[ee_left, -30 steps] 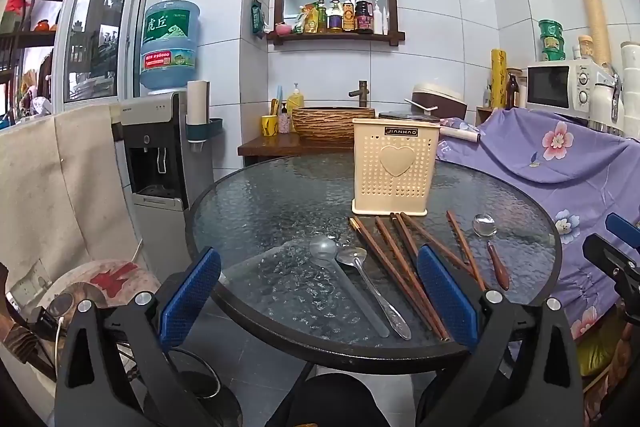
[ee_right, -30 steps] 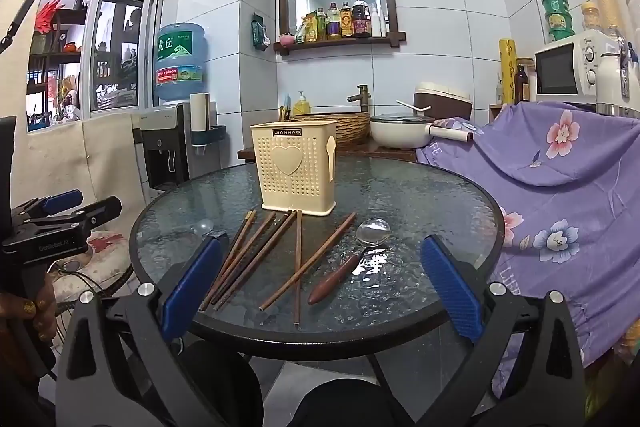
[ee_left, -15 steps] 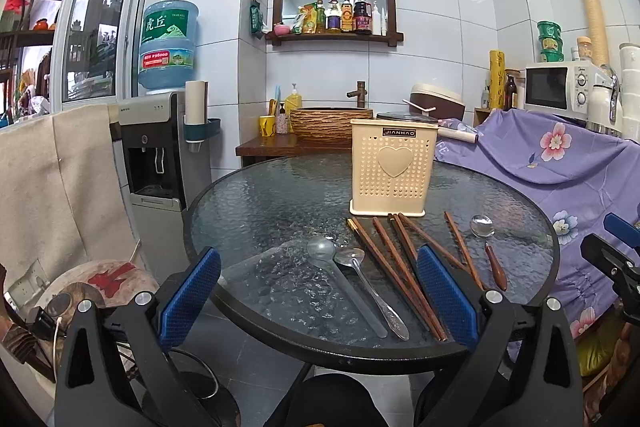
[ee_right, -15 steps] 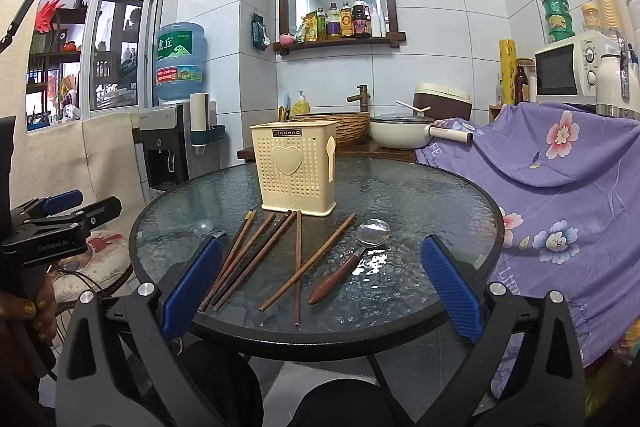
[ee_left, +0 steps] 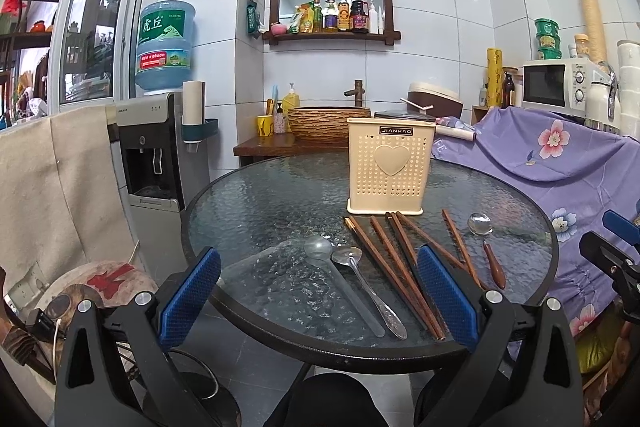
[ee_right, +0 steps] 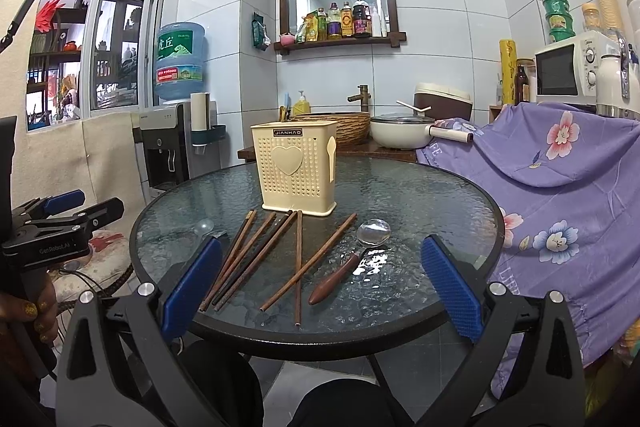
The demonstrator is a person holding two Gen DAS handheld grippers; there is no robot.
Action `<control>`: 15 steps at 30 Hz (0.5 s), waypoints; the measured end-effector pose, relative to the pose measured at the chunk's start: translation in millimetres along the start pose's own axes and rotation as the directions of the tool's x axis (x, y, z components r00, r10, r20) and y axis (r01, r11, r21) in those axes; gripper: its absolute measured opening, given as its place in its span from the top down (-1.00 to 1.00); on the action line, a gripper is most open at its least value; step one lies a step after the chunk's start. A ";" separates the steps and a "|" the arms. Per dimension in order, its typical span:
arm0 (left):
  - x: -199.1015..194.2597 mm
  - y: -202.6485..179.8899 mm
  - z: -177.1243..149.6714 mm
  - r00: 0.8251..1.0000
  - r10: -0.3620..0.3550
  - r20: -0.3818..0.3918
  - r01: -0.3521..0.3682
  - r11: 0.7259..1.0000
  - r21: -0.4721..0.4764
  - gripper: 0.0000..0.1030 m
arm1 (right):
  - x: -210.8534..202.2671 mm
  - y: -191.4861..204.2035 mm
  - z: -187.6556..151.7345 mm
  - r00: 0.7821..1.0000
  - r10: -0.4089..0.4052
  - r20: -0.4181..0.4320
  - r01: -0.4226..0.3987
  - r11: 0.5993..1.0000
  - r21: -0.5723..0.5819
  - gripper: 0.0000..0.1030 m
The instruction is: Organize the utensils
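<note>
A cream perforated utensil holder (ee_left: 389, 170) (ee_right: 297, 171) stands upright near the middle of the round glass table (ee_left: 256, 211) (ee_right: 424, 195). In front of it lie several brown wooden chopsticks (ee_left: 394, 267) (ee_right: 256, 255), two metal spoons (ee_left: 360, 279) and a wooden-handled spoon (ee_left: 486, 245) (ee_right: 352, 259). My left gripper (ee_left: 320, 287) is open and empty before the table's near edge. Over that same edge my right gripper (ee_right: 318, 281) hangs open and empty too.
A water dispenser (ee_left: 154, 147) stands left of the table. A purple flowered cloth (ee_left: 560, 163) covers furniture on the right, with a microwave (ee_left: 554, 87) behind. A wooden counter with a basin (ee_left: 328, 121) and a pot (ee_right: 400, 133) lies beyond the table.
Both grippers stay open and nearly still. The left view has shifted very slightly. Nothing on the table has moved.
</note>
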State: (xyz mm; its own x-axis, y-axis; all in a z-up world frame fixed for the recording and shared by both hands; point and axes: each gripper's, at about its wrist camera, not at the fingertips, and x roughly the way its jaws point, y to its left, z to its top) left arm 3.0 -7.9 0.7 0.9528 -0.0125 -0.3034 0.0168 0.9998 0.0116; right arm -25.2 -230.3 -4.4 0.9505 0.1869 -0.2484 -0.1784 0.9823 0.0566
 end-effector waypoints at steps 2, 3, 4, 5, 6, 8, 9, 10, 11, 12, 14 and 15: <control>-0.3 0.6 0.0 1.000 -0.002 0.001 0.002 1.000 -0.003 -0.88 | 0.1 0.1 -0.1 1.000 0.001 -0.001 -0.001 1.000 0.001 -0.91; -0.2 0.5 0.0 1.000 -0.002 0.000 0.002 1.000 -0.003 -0.88 | 0.0 0.4 0.3 1.000 0.000 -0.001 0.000 1.000 0.001 -0.91; -0.3 0.6 -0.2 1.000 -0.002 0.001 0.002 1.000 -0.003 -0.88 | 0.0 0.5 0.4 1.000 0.000 0.000 0.000 1.000 0.001 -0.91; -0.3 0.7 -0.2 1.000 -0.003 0.001 0.003 1.000 -0.004 -0.88 | 0.2 0.3 0.4 1.000 -0.001 0.000 0.001 1.000 0.002 -0.91; -0.4 0.7 -0.2 1.000 -0.003 0.001 0.003 1.000 -0.004 -0.88 | 0.6 0.0 0.5 1.000 0.000 -0.001 0.000 1.000 0.003 -0.91; -0.3 0.6 -0.2 1.000 -0.003 0.000 0.003 1.000 -0.004 -0.88 | 0.6 -0.1 0.2 1.000 0.000 -0.002 0.000 1.000 0.005 -0.91; -0.1 0.7 -0.3 1.000 -0.003 0.000 0.003 1.000 -0.003 -0.88 | 0.5 0.0 0.0 1.000 0.000 -0.002 0.000 1.000 0.005 -0.91; -0.2 0.7 -0.5 1.000 -0.003 -0.003 0.003 1.000 -0.002 -0.88 | 0.7 -0.3 0.3 1.000 0.000 -0.003 0.000 1.000 0.005 -0.91; -0.3 1.0 -0.6 1.000 -0.002 -0.004 0.002 1.000 -0.002 -0.88 | 0.7 -0.2 0.2 1.000 0.001 -0.002 -0.001 1.000 0.005 -0.91; 0.2 1.9 -0.2 1.000 -0.002 -0.006 0.002 1.000 -0.002 -0.88 | 0.7 -0.3 0.2 1.000 0.001 -0.002 -0.001 1.000 0.006 -0.91; 0.8 2.1 -0.1 1.000 -0.003 -0.009 0.003 1.000 -0.002 -0.88 | 1.0 -0.2 0.4 1.000 -0.001 -0.004 0.001 1.000 0.005 -0.91; 1.1 2.3 0.1 1.000 -0.003 -0.009 0.003 1.000 -0.003 -0.88 | 0.8 -0.5 -0.1 1.000 0.001 -0.004 -0.001 1.000 0.006 -0.91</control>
State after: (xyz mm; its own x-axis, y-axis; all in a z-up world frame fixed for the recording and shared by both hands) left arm 4.1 -5.6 0.5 0.9501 -0.0153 -0.3116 0.0188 0.9998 0.0083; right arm -24.4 -230.6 -4.7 0.9493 0.1877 -0.2522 -0.1777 0.9821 0.0622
